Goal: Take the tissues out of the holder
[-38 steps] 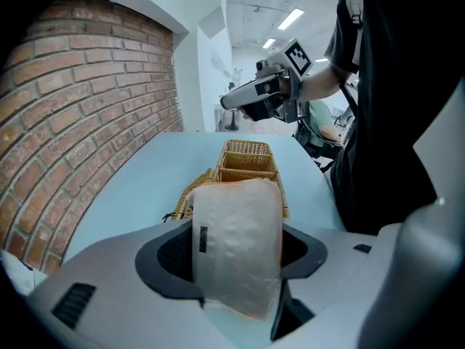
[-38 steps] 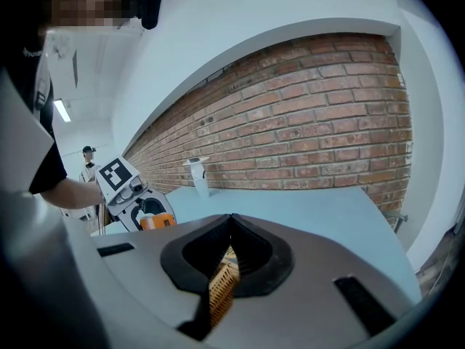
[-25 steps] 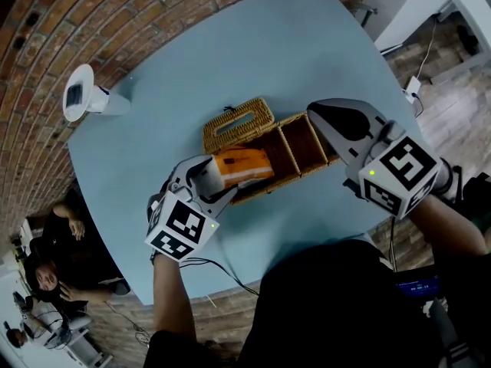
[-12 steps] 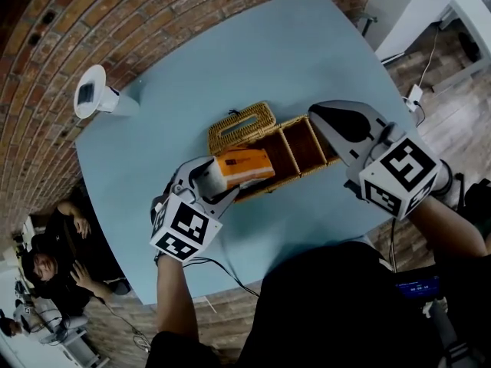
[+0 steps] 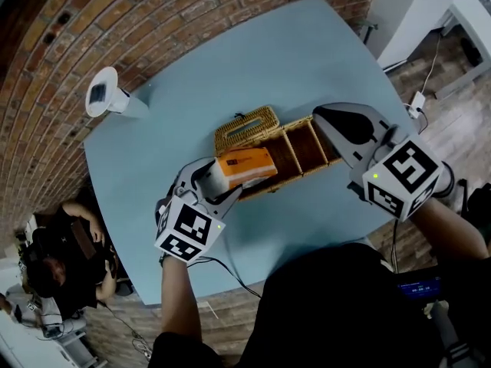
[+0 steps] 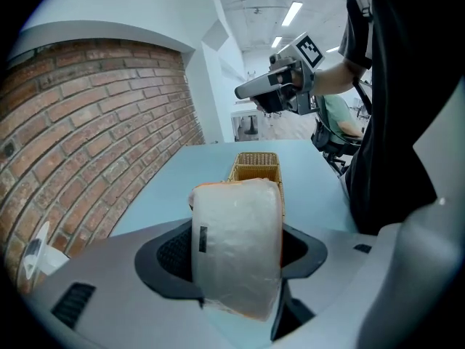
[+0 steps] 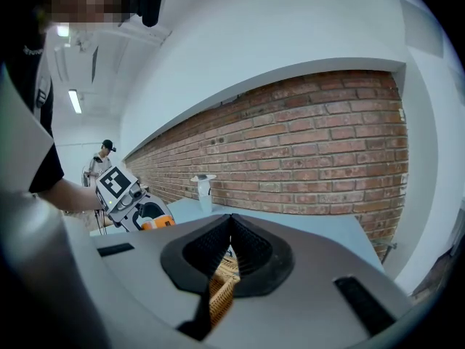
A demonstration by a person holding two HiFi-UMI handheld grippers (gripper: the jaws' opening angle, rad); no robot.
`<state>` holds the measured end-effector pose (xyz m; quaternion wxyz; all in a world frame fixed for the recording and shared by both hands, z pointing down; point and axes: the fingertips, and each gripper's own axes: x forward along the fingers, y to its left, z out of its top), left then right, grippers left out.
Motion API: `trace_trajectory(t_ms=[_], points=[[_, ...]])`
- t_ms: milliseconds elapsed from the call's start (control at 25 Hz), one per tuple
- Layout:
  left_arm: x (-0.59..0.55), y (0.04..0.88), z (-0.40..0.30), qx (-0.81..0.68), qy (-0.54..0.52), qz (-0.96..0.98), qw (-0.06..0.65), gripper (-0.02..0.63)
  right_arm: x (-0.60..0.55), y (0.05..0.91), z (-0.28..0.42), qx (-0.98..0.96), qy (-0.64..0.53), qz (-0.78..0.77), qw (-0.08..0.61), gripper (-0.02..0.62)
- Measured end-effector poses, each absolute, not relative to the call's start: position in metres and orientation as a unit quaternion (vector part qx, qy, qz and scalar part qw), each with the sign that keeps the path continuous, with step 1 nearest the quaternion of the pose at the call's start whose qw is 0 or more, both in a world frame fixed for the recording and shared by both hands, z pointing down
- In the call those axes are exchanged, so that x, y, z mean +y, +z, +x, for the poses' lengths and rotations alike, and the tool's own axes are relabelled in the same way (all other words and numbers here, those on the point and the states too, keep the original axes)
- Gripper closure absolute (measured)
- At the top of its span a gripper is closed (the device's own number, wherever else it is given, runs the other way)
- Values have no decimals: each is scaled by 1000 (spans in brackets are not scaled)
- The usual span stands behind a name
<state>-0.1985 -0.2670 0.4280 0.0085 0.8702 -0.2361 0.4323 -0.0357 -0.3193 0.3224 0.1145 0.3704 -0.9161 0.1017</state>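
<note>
The blue table (image 5: 307, 44) is filling most of the head view, and you are working in its lower centre, close to the near edge.

The wicker holder (image 5: 304, 149) is lying slantwise across the centre. Its lid (image 5: 245, 127) is resting just beside it on the upper side, so the compartments are standing open from above.

The orange tissue pack (image 5: 247, 167) is sitting over the holder's left end. I cannot tell whether its underside is clear of the rim.

Your left gripper (image 5: 217, 181) is clamping the pack's plastic-wrapped end across its width. Its own view shows both pads pressing the wrapper. That grip appears chosen so the pack can come out endwise, toward the lower left.

Your right gripper (image 5: 326, 121) is at the holder's far right end with its jaws closed. Wicker is showing between the pads, so I judge you are pinching the end wall to stop the holder dragging along.

For room, the lid is blocking the upper side. The table edge is running near along the bottom, so a low sideways pull risks catching the rim. Open surface is lying toward the upper right, and the white stand (image 5: 103, 94) at the upper left is well apart.
</note>
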Motion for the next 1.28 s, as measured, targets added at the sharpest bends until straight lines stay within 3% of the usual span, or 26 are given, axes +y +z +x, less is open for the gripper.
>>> trace_trajectory(t_ms=[1280], points=[[-211, 322, -205, -392, 258, 883, -6, 321, -260, 267, -41, -925, 30, 365, 98, 600]])
